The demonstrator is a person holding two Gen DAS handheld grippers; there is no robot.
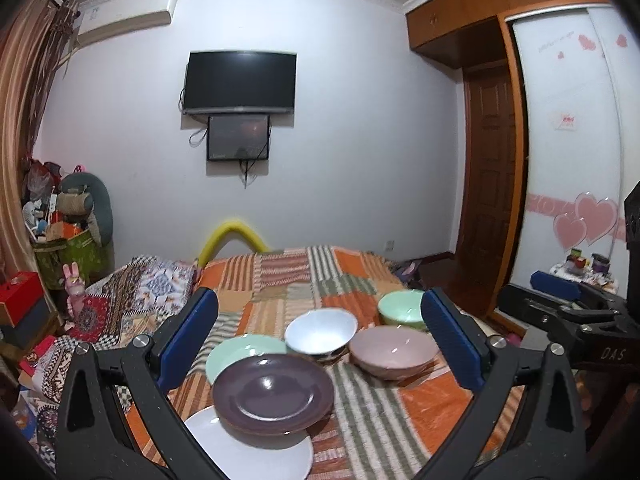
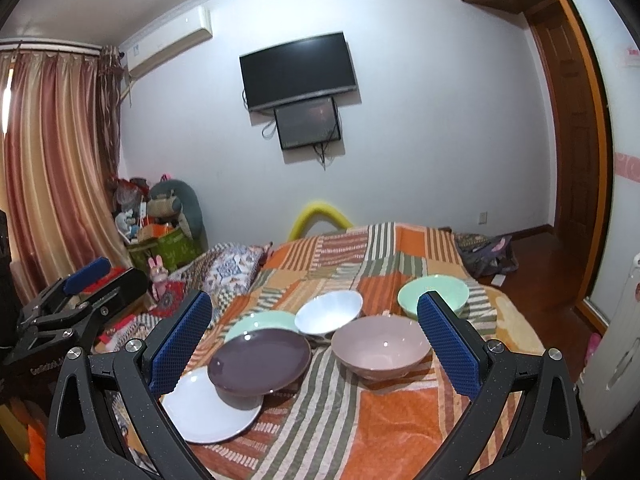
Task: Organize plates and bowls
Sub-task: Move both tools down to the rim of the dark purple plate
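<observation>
Left gripper [image 1: 320, 344]: wide apart, blue pads spread at the lower left and lower right of the left wrist view, nothing between them; it hangs above the bed, apart from every dish. It also shows at the left edge of the right wrist view.
Right gripper [image 2: 316, 344]: likewise spread wide and empty, hovering over the dishes; it shows at the right edge of the left wrist view.
Bedspread [image 1: 360, 432]: orange, green and white striped patchwork, filling the lower centre of both views; all dishes sit on it.
Purple plate [image 1: 274, 394]: lower centre of the left wrist view, resting on the far edge of the white plate and overlapping the green plate's near rim.
White plate [image 1: 256, 450]: nearest dish, bottom centre-left, partly under the purple plate.
Green plate [image 1: 240, 354]: just behind the purple plate, left of centre, mostly hidden by it.
White bowl [image 1: 322, 332]: centre of the frame, tilted, beside the green plate; whether it touches cannot be told.
Pink bowl [image 1: 394, 352]: right of centre, upright, just right of the white bowl.
Green bowl [image 1: 402, 310]: farthest dish, behind the pink bowl, partly hidden by the right pad.
Television [image 1: 240, 82]: upper centre, on the far wall, with a smaller screen below it.
Curtain [image 2: 52, 160]: left side of the right wrist view.
</observation>
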